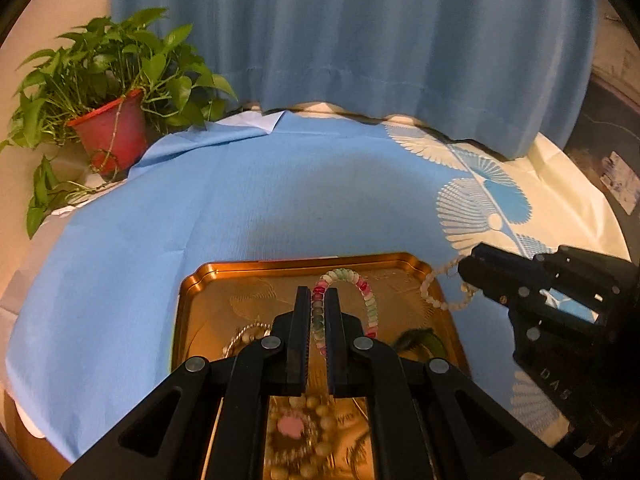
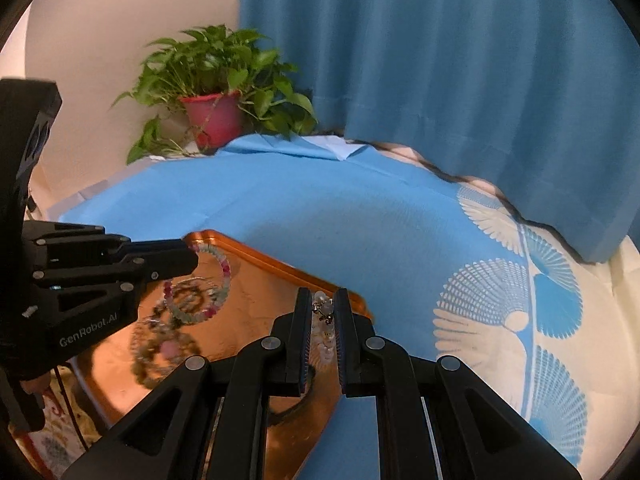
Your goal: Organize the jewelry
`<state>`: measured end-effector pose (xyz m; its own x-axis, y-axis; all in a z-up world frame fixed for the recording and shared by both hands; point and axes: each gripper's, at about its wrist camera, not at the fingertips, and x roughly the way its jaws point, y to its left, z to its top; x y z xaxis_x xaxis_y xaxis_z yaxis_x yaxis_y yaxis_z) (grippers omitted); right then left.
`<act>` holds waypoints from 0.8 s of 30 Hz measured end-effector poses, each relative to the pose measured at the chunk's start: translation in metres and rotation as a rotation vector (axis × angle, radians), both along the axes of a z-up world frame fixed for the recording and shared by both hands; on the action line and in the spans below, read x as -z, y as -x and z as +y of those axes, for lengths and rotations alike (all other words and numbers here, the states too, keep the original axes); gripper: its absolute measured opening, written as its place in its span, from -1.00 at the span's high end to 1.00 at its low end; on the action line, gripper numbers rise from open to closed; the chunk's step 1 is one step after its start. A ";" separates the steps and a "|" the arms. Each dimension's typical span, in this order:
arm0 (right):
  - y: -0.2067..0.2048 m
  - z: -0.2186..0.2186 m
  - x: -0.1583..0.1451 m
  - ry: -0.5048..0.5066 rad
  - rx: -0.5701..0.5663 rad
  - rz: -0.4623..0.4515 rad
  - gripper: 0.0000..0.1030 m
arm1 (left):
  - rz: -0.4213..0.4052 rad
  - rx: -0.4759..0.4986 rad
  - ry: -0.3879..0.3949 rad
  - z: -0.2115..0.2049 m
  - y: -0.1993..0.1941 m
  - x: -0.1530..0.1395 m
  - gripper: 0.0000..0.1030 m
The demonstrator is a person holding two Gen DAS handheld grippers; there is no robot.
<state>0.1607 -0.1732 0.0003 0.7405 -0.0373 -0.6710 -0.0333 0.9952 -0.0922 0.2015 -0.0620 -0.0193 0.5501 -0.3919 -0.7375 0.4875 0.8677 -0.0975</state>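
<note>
Bracelet pink-green-white beads, clamped in left tongs; right tongs clamp pale bead strand.

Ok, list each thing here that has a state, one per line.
left gripper: shut on the pink-green bracelet, held above the gold tray.
right gripper: shut on the pale bead bracelet.
gold tray: flat on the blue cloth, more jewelry in it.
potted plant: upright.

"GenRobot.AI" on left gripper body, possibly "DAS" on right gripper
</note>
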 end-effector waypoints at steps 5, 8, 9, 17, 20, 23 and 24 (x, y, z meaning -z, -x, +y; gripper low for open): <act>-0.018 -0.007 0.021 -0.006 -0.004 0.029 0.78 | 0.003 -0.017 -0.028 -0.005 -0.015 0.014 0.92; -0.028 -0.010 0.031 -0.016 -0.003 0.049 0.77 | 0.001 -0.050 -0.040 -0.002 -0.020 0.019 0.63; -0.031 -0.010 0.035 -0.012 -0.001 0.066 0.75 | 0.009 -0.066 -0.046 0.001 -0.021 0.021 0.12; -0.001 -0.010 0.042 -0.024 0.049 0.139 -0.27 | -0.032 -0.141 -0.101 0.027 0.015 0.013 -0.91; 0.028 -0.006 0.033 -0.049 0.073 0.148 -0.28 | -0.048 -0.145 -0.108 0.038 0.049 0.001 -0.91; 0.065 0.004 0.021 -0.079 0.095 0.152 -0.29 | -0.043 -0.142 -0.079 0.049 0.086 -0.014 -0.91; 0.077 0.007 0.017 -0.086 0.097 0.149 -0.29 | -0.046 -0.144 -0.070 0.053 0.099 -0.019 -0.92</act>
